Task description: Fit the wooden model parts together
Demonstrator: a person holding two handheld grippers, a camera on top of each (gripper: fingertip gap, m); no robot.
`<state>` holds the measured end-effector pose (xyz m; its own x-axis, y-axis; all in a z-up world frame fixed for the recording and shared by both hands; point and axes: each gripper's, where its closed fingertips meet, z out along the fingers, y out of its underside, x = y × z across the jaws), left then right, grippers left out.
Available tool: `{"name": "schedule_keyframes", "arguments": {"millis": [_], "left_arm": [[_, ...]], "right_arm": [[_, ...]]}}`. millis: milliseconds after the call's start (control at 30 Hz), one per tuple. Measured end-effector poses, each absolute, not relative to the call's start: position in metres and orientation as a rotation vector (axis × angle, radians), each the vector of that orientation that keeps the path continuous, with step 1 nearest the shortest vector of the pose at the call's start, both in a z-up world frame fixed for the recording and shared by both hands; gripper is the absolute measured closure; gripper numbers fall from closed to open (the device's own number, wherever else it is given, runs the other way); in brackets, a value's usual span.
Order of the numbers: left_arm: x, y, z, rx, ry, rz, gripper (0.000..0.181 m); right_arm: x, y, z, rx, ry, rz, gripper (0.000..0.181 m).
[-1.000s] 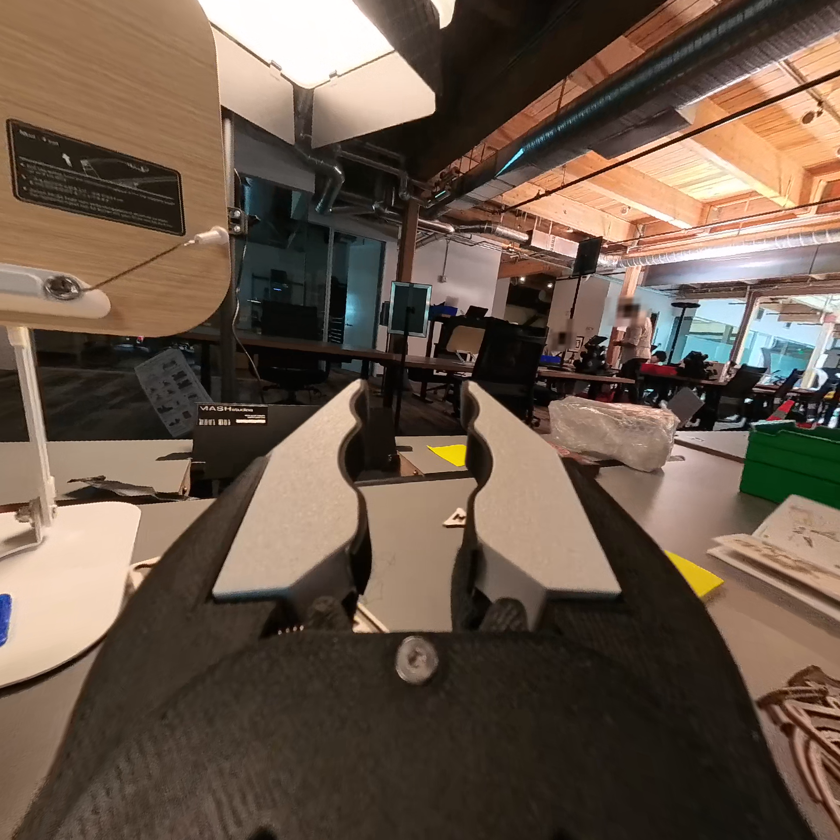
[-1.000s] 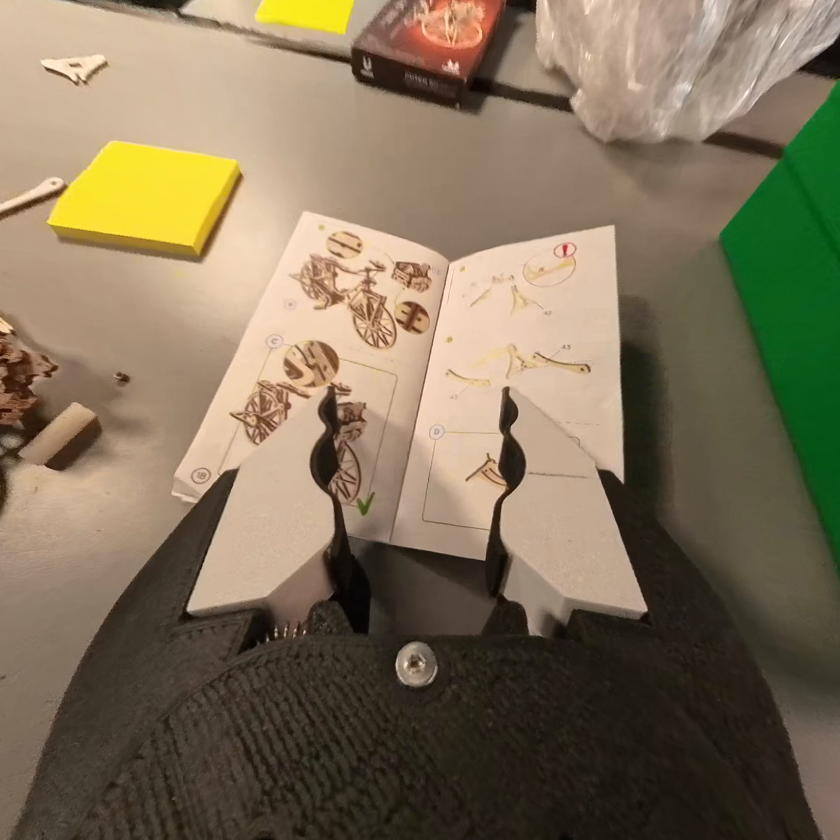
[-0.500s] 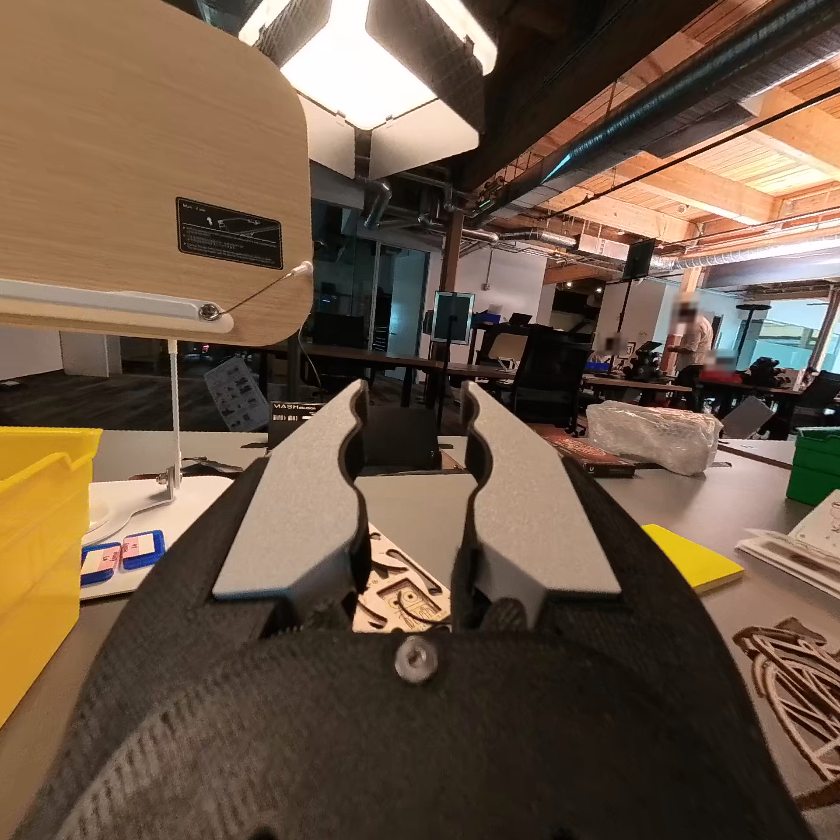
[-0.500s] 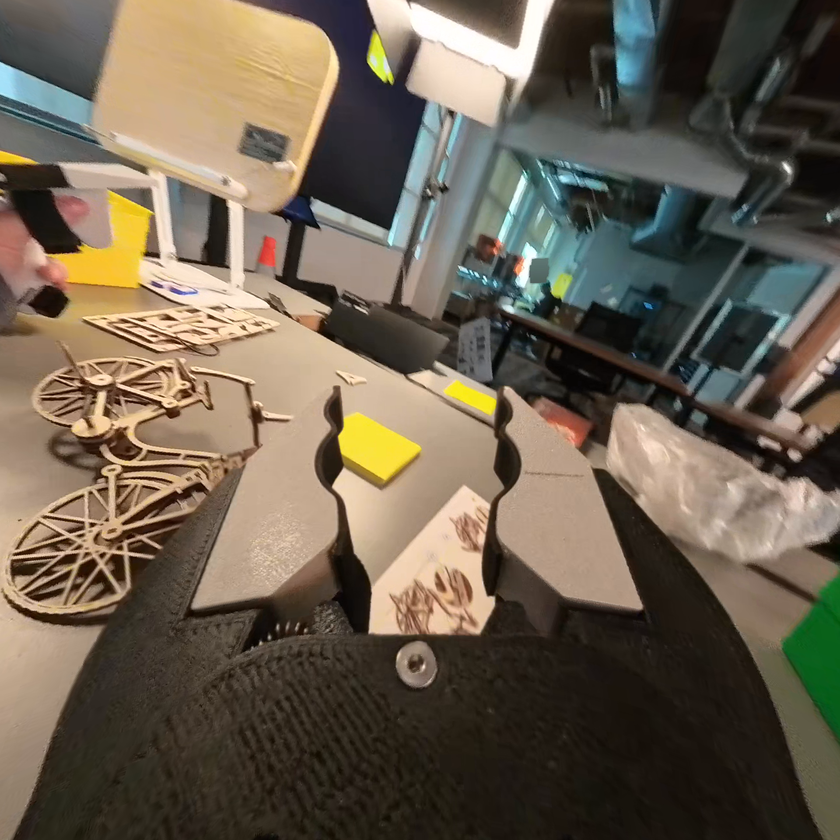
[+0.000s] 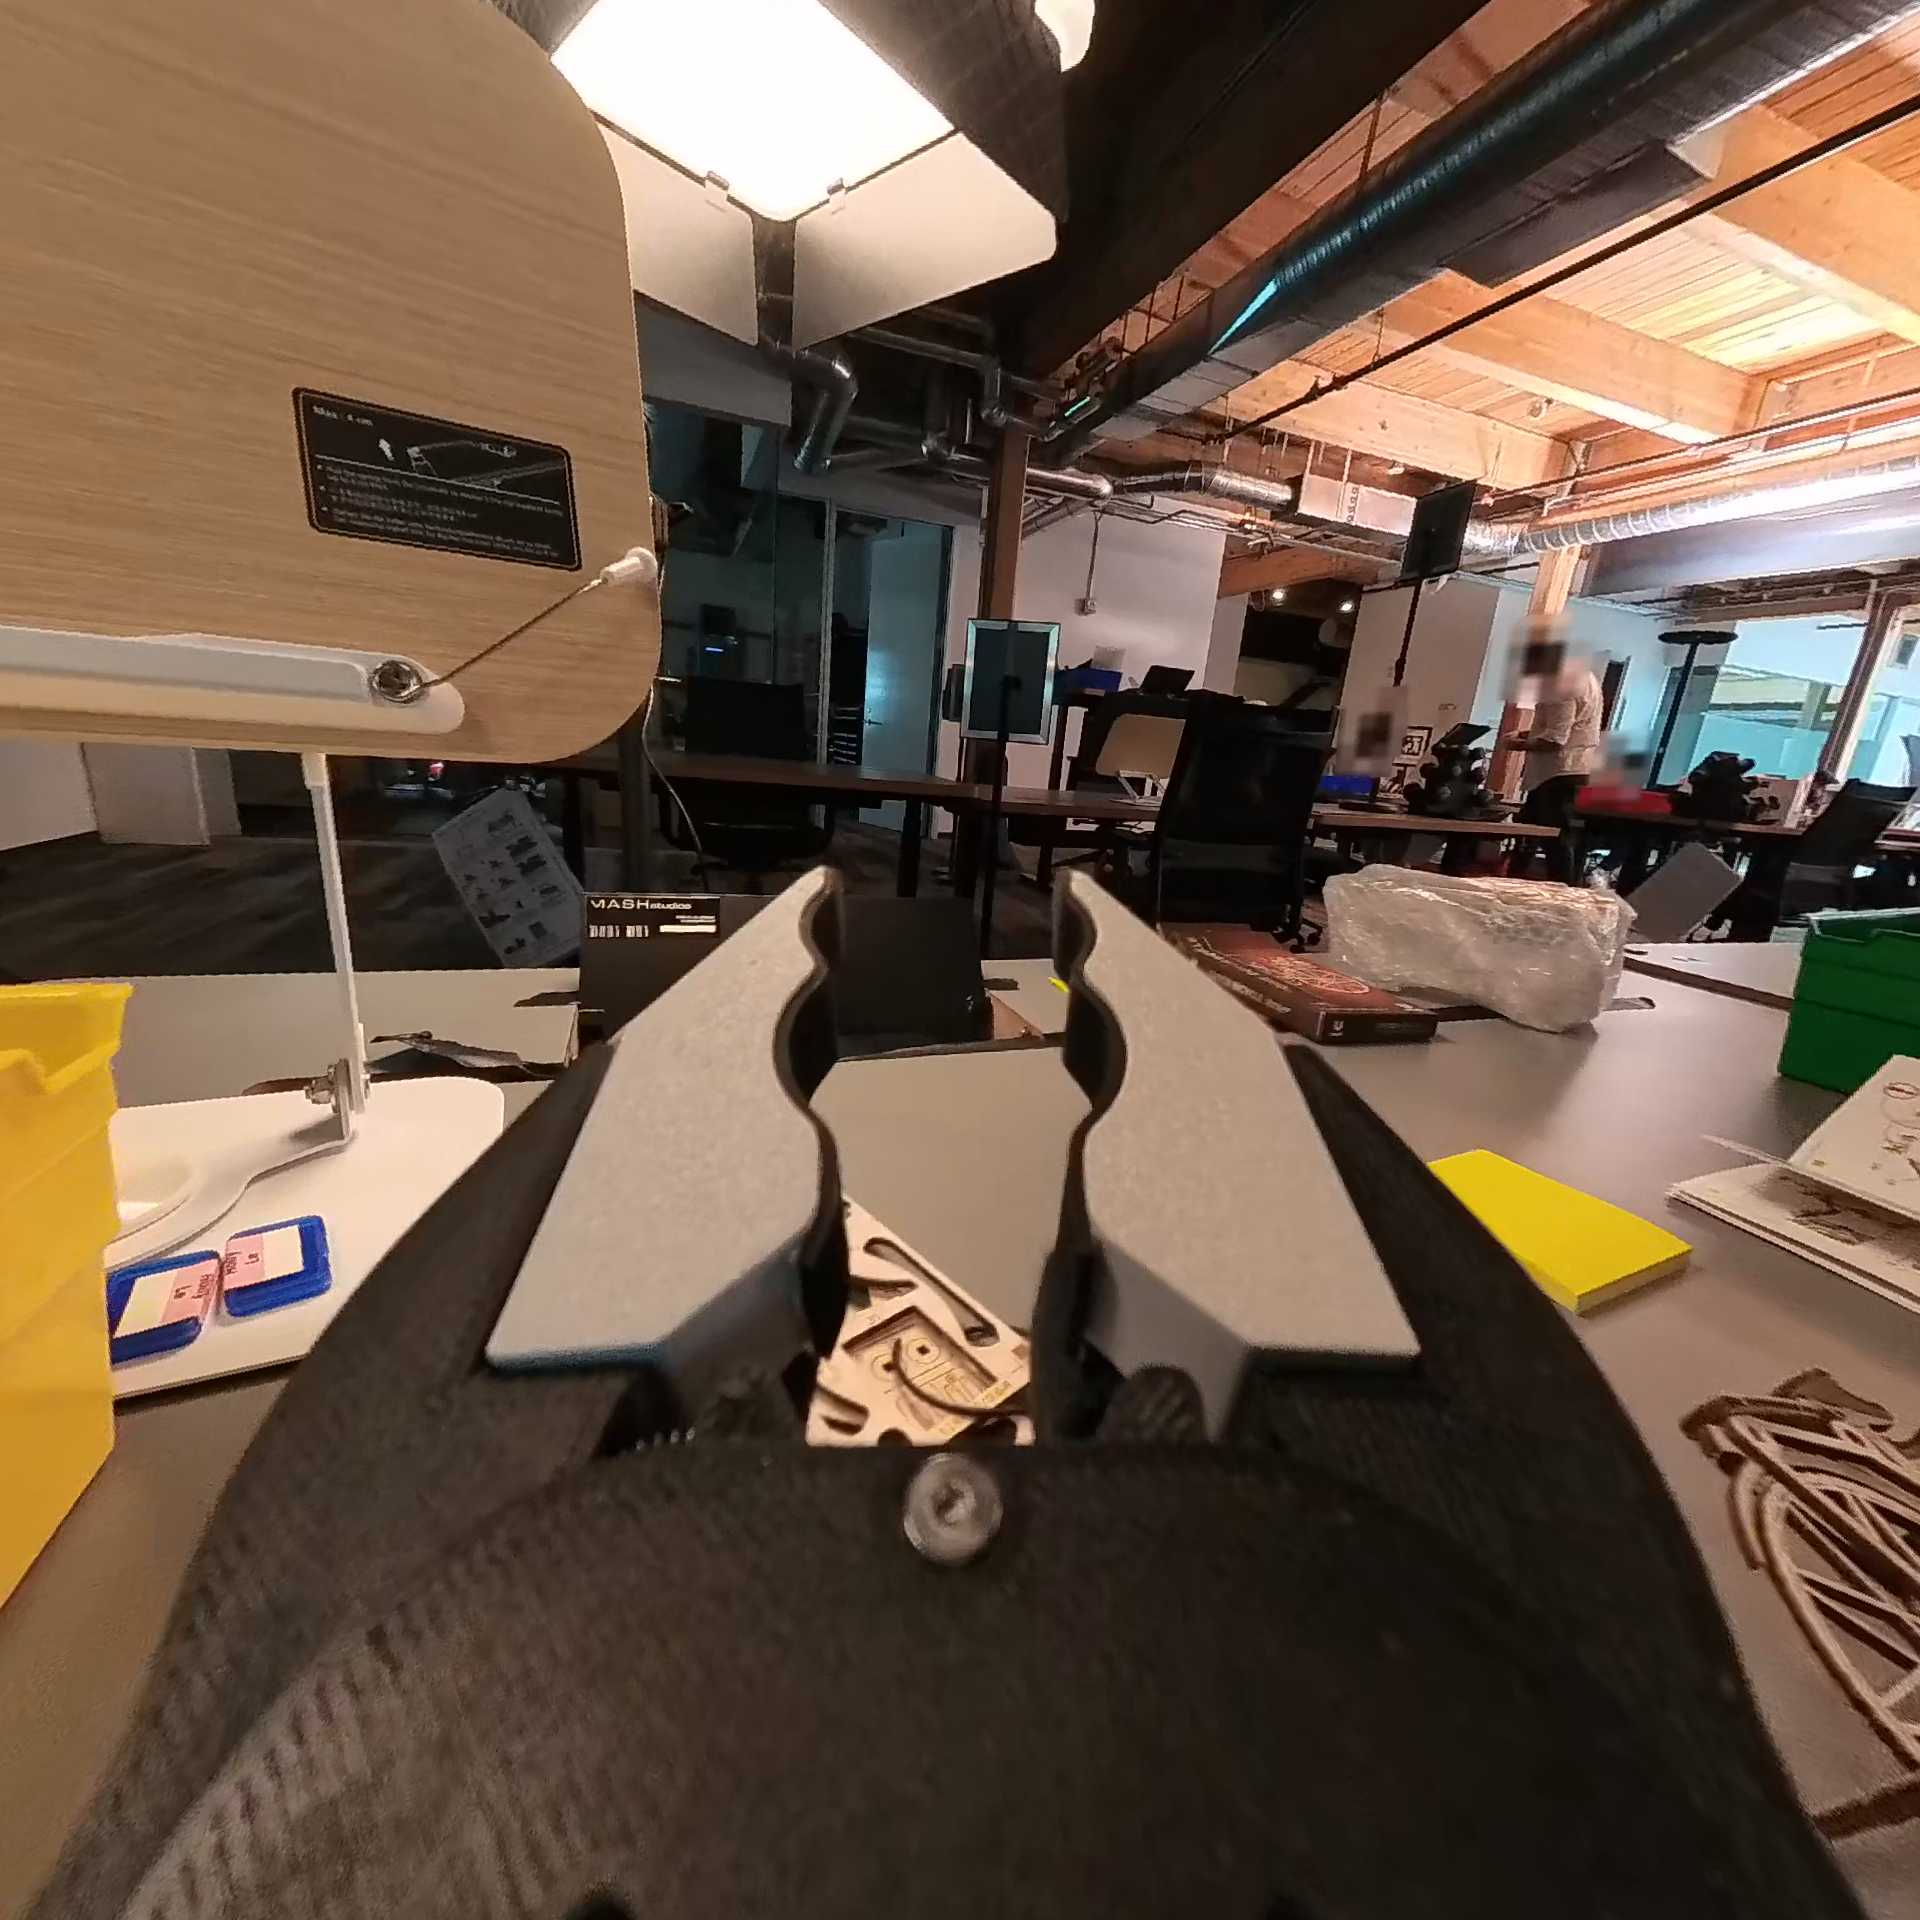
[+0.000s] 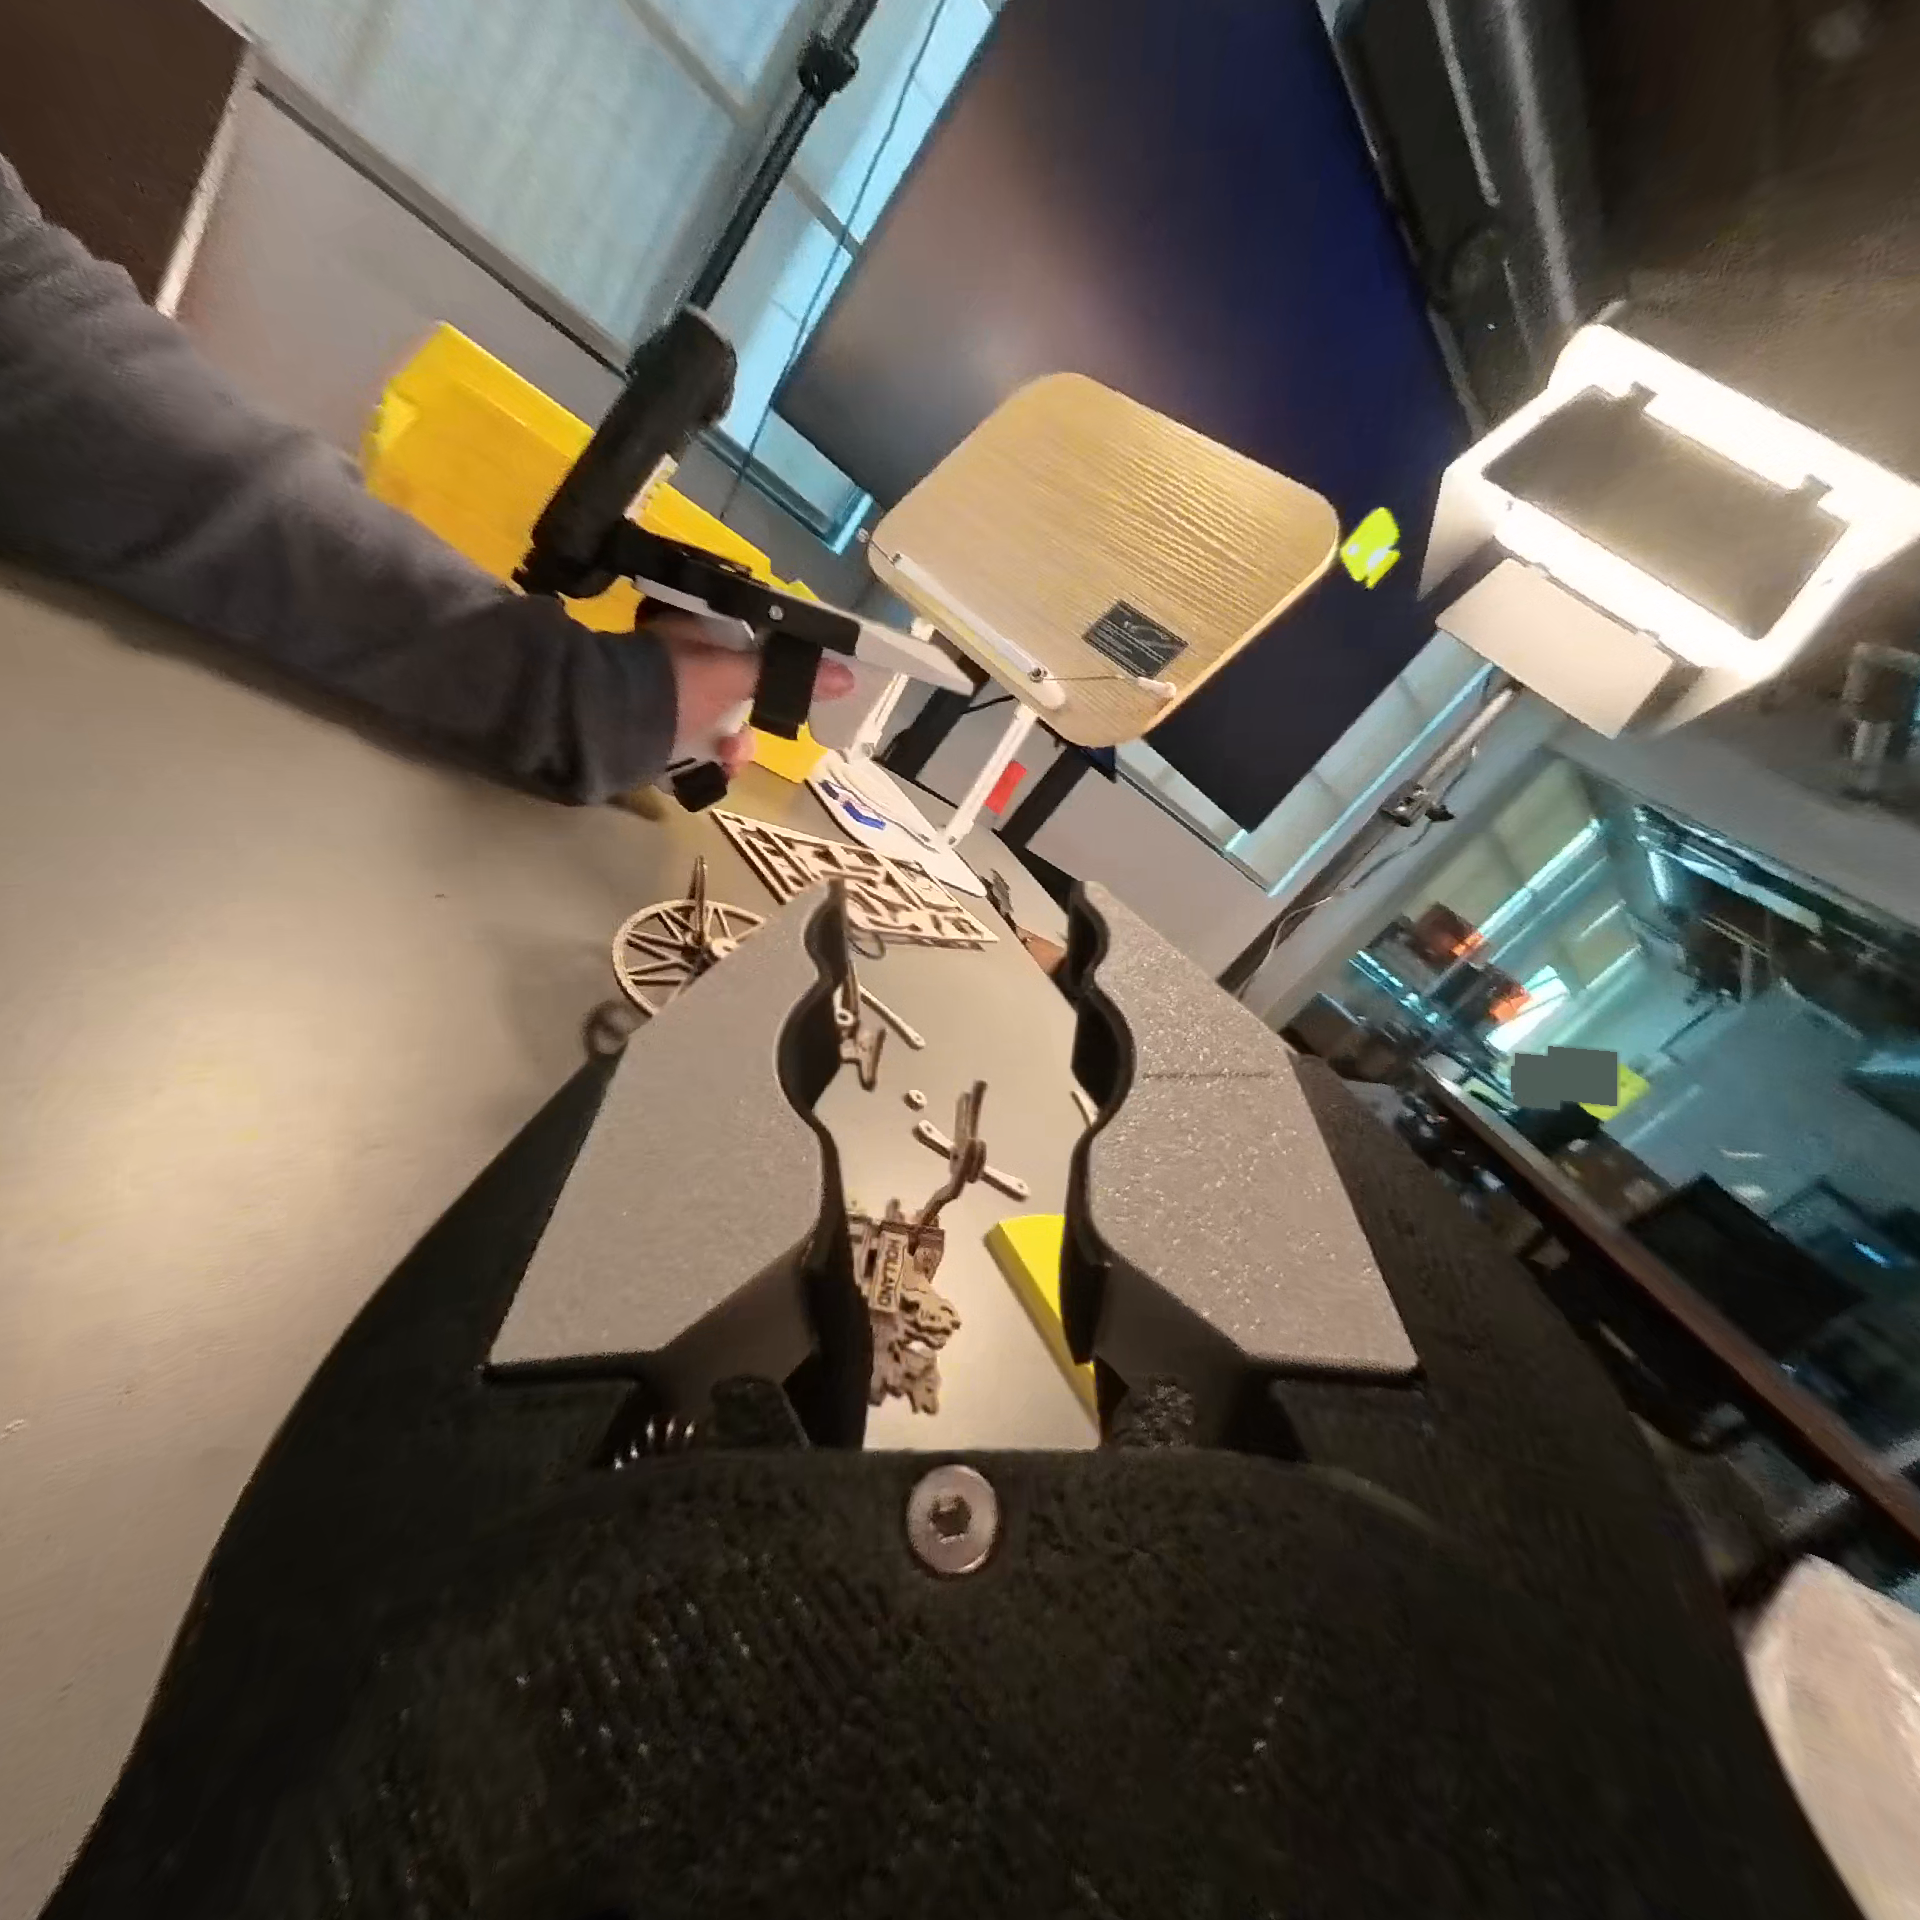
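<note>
the left tool (image 5: 943, 940) is held low over the grey desk (image 5: 935, 1122) with its two grey fingers (image 5: 686, 1132) spread apart and nothing between them. under the gap at its base lies a laser-cut wooden parts sheet (image 5: 914, 1361), flat on the desk. to its right a yellow sticky-note pad (image 5: 1558, 1231) lies on the desk, with an open instruction booklet (image 5: 1829, 1184) beyond it near the right edge, and the spoked wheel of a wooden bicycle model (image 5: 1829, 1558) at the lower right. a yellow bin (image 5: 52, 1195) stands at the far left, beside the white base of a stand carrying a tilted wood-grain board (image 5: 312, 343); two blue-edged cards (image 5: 218, 1283) rest on that base. farther back are a dark flat box (image 5: 1309, 997), a clear plastic bag (image 5: 1475, 940) and a green crate (image 5: 1855, 1003). the right tool (image 6: 951, 914) is rolled to one side, released, its fingers (image 6: 665, 1153) wide apart and empty above the desk (image 6: 260, 1039). through the gap show small loose wooden pieces (image 6: 961, 1143) and a darker built-up wooden part (image 6: 904, 1299), with a corner of the yellow pad (image 6: 1029, 1262) beside them. farther along lie a spoked wooden wheel (image 6: 675, 945) and the parts sheet (image 6: 852, 878). a grey-sleeved arm (image 6: 260, 582) reaches across, its hand (image 6: 727, 686) gripping the handle of the left tool, whose finger end is hidden in this view.
</note>
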<state>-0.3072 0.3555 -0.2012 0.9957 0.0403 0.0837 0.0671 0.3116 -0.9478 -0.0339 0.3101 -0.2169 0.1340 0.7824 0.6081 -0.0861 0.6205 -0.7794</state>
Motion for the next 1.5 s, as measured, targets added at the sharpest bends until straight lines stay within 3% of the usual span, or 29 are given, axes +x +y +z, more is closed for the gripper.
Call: {"name": "schedule_keyframes", "arguments": {"millis": [333, 1200, 1300, 1500], "left_arm": [[-0.306, 0.361, -0.207, -1.294, -0.081, 0.013, 0.142], [-0.299, 0.369, -0.212, -1.333, -0.038, -0.015, 0.143], [-0.305, 0.372, -0.216, -1.355, -0.073, 0.01, 0.157], [-0.305, 0.37, -0.213, -1.335, -0.068, 0.032, 0.158]], "right_arm": [[-0.021, 0.329, -0.21, -0.787, -1.2, 0.863, 0.157], [-0.029, 0.345, -0.222, -0.909, -1.207, 0.918, 0.16], [-0.031, 0.345, -0.225, -0.913, -1.222, 0.915, 0.16], [-0.033, 0.347, -0.228, -0.932, -1.236, 0.911, 0.16]]}}
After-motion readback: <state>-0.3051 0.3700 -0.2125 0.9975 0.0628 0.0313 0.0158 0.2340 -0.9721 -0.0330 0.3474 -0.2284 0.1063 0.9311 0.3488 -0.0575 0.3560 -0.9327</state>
